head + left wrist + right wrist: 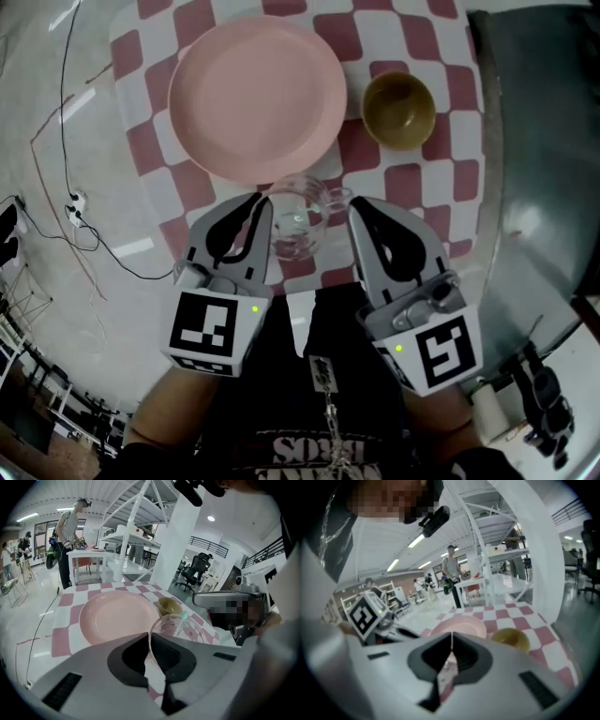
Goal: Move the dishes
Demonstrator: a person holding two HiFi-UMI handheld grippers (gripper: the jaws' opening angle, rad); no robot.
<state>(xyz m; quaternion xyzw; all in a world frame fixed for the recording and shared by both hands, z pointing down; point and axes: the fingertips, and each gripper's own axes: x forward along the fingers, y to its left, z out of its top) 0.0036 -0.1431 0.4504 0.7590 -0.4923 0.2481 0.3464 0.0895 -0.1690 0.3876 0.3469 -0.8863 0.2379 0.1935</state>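
Note:
A clear glass cup (pixel 298 223) with a handle sits over the near edge of the red-and-white checked tablecloth (pixel 150 141). My left gripper (pixel 266 202) is shut on its rim from the left; in the left gripper view the rim of the glass cup (pixel 180 627) runs into the closed jaws of the left gripper (pixel 149 638). My right gripper (pixel 362 212) is shut and holds nothing, just right of the cup's handle. Beyond lie a pink plate (pixel 258 94) and an olive bowl (pixel 398 108). The right gripper view shows the right gripper (pixel 451 635), the plate (pixel 461 624) and the bowl (pixel 511 639).
Cables (pixel 66 122) trail over the pale floor left of the table. A dark grey surface (pixel 544 141) borders the table's right side. Behind the table stand a white bench (pixel 89 555), a person (pixel 70 524) and a white column (pixel 173 541).

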